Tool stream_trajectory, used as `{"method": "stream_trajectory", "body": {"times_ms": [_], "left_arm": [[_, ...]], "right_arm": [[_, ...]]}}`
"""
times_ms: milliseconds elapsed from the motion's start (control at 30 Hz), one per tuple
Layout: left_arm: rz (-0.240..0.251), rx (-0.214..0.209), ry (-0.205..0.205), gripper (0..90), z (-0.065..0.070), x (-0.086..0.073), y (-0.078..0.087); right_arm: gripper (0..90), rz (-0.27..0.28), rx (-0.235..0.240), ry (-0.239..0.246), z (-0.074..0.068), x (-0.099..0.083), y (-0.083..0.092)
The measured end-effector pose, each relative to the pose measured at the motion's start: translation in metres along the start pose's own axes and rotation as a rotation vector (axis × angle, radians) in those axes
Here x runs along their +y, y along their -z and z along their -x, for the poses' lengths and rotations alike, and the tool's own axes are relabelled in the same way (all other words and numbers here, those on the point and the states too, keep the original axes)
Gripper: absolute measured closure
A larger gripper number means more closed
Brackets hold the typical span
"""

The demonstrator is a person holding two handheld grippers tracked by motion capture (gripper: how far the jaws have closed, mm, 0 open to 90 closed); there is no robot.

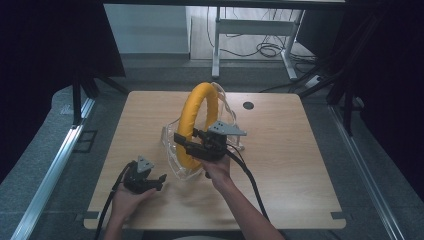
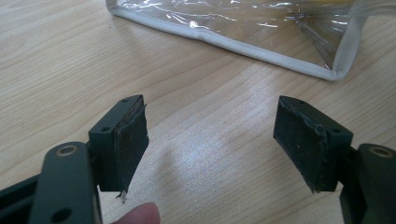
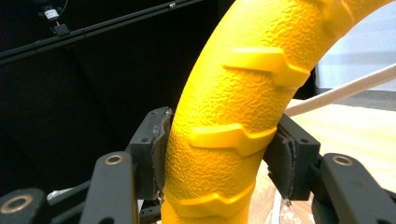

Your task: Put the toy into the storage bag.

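Note:
A thick yellow ring (image 1: 199, 102) with raised tread blocks stands upright on the wooden table (image 1: 280, 150), its lower part inside a clear plastic bag (image 1: 171, 150) with white piping. My right gripper (image 1: 189, 142) reaches in from the right at the ring's lower edge. In the right gripper view the yellow ring (image 3: 261, 70) fills the gap of my right gripper (image 3: 219, 154), and both pads lie against its sides. My left gripper (image 1: 159, 180) rests low over the table at the front left, open and holding nothing. The left gripper view has my left gripper (image 2: 210, 135) open over bare wood, short of the bag's corner (image 2: 336, 70).
A round cable hole (image 1: 248, 105) sits near the table's far edge. Beyond the table stand a white desk frame (image 1: 250, 30) and loose cables on the floor. Black stands and curtains flank both sides. Each gripper trails a cable toward the front edge.

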State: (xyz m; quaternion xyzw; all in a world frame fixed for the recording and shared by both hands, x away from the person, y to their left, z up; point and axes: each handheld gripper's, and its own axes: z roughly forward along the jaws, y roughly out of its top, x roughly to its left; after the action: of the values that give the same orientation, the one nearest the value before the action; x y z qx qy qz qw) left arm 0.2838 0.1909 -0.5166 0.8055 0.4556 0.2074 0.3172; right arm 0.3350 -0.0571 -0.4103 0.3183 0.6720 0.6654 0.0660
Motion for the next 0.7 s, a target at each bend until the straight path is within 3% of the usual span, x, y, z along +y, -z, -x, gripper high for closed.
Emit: {"method": "stream_trajectory", "body": {"times_ms": [333, 700], "left_arm": [[0.003, 0.001, 0.002, 26.2, -0.001, 0.0, 0.001], [0.008, 0.003, 0.007, 26.2, -0.001, -0.001, 0.003]], "right_arm": [[31.7, 0.027, -0.057, 0.042, -0.005, 0.004, 0.009], [31.4, 0.04, -0.06, 0.052, 0.002, 0.01, 0.034]]}}
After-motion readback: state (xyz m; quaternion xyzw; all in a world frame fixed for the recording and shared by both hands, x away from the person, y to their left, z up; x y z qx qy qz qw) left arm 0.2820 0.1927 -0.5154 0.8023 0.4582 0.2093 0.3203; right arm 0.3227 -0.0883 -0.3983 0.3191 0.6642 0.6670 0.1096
